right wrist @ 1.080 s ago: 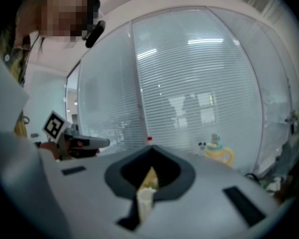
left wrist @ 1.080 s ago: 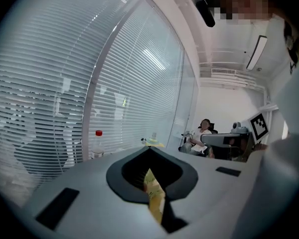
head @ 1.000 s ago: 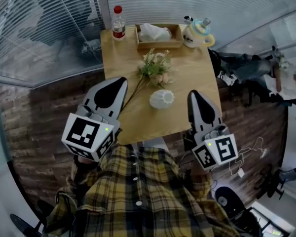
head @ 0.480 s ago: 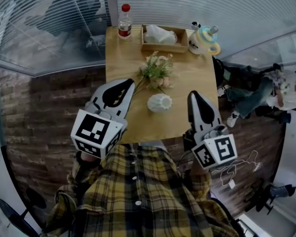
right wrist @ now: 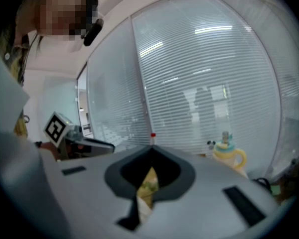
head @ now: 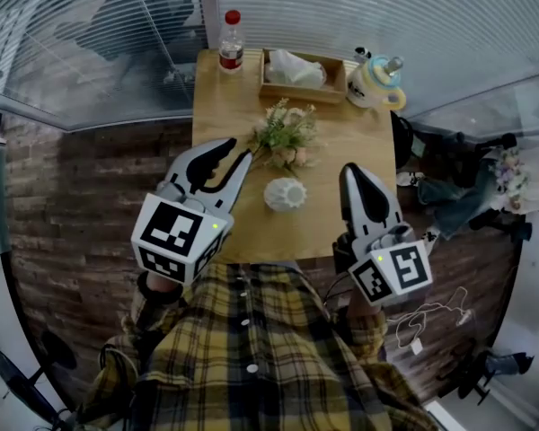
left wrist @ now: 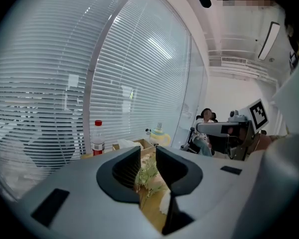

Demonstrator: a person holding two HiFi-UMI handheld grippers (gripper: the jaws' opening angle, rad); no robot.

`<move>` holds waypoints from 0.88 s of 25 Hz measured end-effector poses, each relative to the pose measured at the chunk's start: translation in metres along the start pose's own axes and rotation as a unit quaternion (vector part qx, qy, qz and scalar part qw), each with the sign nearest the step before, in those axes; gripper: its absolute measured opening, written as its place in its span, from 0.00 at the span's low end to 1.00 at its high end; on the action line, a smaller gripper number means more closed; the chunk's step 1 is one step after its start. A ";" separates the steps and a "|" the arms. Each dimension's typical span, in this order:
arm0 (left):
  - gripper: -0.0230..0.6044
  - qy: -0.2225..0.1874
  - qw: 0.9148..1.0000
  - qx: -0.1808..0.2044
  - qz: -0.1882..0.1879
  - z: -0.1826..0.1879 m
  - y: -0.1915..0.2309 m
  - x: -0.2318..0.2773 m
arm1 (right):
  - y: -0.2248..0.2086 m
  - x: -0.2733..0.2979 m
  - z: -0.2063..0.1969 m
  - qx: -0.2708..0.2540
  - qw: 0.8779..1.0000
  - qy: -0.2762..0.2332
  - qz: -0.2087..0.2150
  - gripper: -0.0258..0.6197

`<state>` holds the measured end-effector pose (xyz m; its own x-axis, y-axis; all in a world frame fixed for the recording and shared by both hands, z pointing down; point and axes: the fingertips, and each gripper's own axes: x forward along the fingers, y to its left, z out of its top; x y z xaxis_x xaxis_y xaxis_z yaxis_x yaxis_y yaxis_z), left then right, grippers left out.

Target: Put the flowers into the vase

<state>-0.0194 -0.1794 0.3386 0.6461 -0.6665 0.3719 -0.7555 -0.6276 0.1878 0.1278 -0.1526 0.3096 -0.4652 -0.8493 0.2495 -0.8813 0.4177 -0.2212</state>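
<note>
While the flowers [head: 286, 136] lie flat on the wooden worktop [head: 341, 232], heads toward the far side and stems [head: 254, 154] trailing back toward the left tool [head: 232, 153], the white ribbed vase [head: 285, 194] sits just beside them on the person's side. The left tool's jaws have just been opening and now stand apart with nothing between them, its tips near the stem ends. The right tool [head: 357, 173] is closed to a point and empty, to the right of the vase.

A pinch on the stems looks like the next step. They are thin and splayed, so a grab may catch only some, and the bunch would come apart on lifting. The vase looks light. A nudge from either tool, or stems pushed in at a slant, could tip it.
</note>
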 end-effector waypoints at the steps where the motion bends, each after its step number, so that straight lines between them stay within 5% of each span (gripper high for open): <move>1: 0.19 0.002 1.000 -0.004 0.000 -0.001 0.001 0.002 | -0.002 0.001 0.000 0.000 1.000 0.001 0.001 0.06; 7: 0.34 0.026 0.999 -0.025 -0.003 -0.014 0.006 0.009 | -0.007 0.002 -0.004 0.003 1.000 0.005 0.003 0.06; 15: 0.34 0.093 0.996 -0.015 -0.010 -0.050 0.013 0.029 | -0.013 -0.004 -0.013 0.013 1.000 0.014 -0.004 0.06; 22: 0.34 0.188 0.981 0.016 -0.035 -0.110 0.012 0.060 | -0.023 -0.009 -0.031 0.024 0.999 0.024 -0.018 0.06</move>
<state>-0.0017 -0.1827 0.4628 0.6069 -0.4295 0.6688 -0.7027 -0.6831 0.1990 0.1495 -0.1447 0.3417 -0.4370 -0.8469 0.3030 -0.8933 0.3692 -0.2564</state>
